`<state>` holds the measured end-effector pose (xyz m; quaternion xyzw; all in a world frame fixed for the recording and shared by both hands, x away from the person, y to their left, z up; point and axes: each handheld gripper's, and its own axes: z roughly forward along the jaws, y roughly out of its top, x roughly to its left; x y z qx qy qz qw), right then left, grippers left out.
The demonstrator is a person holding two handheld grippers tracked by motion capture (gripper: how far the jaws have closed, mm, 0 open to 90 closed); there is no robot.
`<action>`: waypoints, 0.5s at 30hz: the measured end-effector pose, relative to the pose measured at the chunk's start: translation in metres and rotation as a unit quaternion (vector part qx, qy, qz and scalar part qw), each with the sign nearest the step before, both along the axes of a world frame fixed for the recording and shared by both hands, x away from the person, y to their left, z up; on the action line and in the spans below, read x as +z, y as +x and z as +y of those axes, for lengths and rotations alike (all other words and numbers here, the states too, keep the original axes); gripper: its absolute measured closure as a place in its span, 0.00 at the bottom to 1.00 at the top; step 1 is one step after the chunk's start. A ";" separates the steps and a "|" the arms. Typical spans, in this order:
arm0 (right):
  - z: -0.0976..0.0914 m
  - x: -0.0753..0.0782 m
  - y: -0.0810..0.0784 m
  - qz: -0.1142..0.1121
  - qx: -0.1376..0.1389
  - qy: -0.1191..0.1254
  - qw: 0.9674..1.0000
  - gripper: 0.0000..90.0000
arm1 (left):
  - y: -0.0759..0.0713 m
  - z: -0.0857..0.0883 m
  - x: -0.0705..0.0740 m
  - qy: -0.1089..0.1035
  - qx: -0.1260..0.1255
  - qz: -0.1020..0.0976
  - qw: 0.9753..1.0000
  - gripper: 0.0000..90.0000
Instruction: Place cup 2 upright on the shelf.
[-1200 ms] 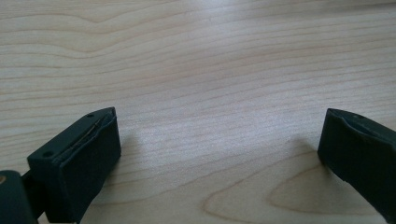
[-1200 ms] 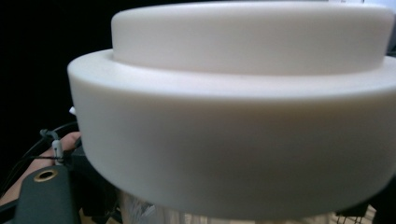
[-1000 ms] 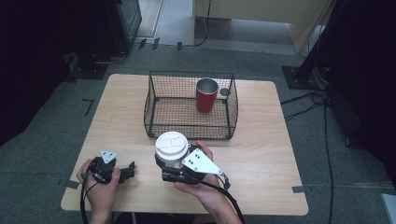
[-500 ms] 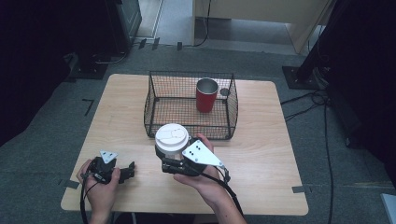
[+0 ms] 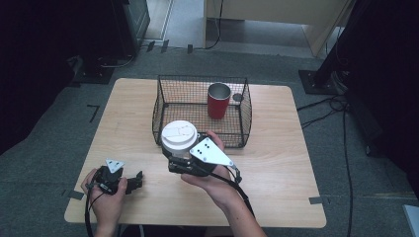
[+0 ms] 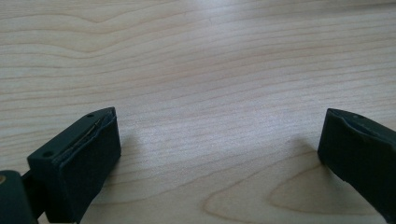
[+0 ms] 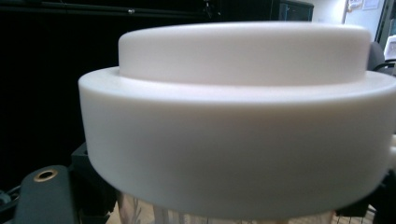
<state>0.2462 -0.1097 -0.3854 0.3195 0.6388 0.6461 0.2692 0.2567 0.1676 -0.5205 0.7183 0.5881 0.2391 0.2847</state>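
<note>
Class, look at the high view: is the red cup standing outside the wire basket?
No. The red cup stands upright inside the wire basket, near its far right corner, with the mesh walls around it.

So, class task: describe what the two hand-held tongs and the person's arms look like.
Both tongs are black. The left tongs carry a small grey three-cornered plate with dark dots; the right tongs carry a larger one. A black cable trails from each. The left tongs' jaws are blocky, with flat pads. The forearms are bare, no sleeves showing.
</note>
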 end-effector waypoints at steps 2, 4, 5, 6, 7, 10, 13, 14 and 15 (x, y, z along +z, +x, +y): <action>0.001 0.003 0.002 -0.002 -0.002 0.002 1.000 0.18 | 0.000 0.000 0.000 0.000 0.000 0.000 1.000 0.00; 0.001 0.006 0.004 -0.007 -0.004 0.002 1.000 0.18 | 0.000 0.000 0.000 0.000 0.000 0.000 1.000 0.00; 0.002 0.008 0.005 -0.009 -0.005 0.002 1.000 0.18 | 0.000 0.000 0.000 0.000 0.000 0.000 1.000 0.00; 0.001 0.010 0.006 -0.011 -0.006 0.002 1.000 0.18 | 0.000 0.000 0.000 0.000 0.000 0.000 1.000 0.00; 0.001 0.011 0.007 -0.012 -0.008 0.003 1.000 0.18 | 0.000 0.000 0.000 0.000 0.000 0.000 1.000 0.00; 0.000 0.016 0.012 -0.016 -0.015 0.006 1.000 0.18 | 0.000 0.000 0.000 0.000 0.000 0.000 1.000 0.00; -0.002 0.020 0.016 -0.020 -0.023 0.011 0.999 0.18 | 0.000 0.000 0.000 0.000 0.000 0.000 1.000 0.00; -0.003 0.021 0.018 -0.021 -0.026 0.011 0.999 0.18 | 0.000 0.000 0.000 0.000 0.000 0.000 1.000 0.00; -0.003 0.022 0.019 -0.021 -0.030 0.012 0.999 0.18 | 0.000 0.000 0.000 0.000 0.000 0.000 1.000 0.00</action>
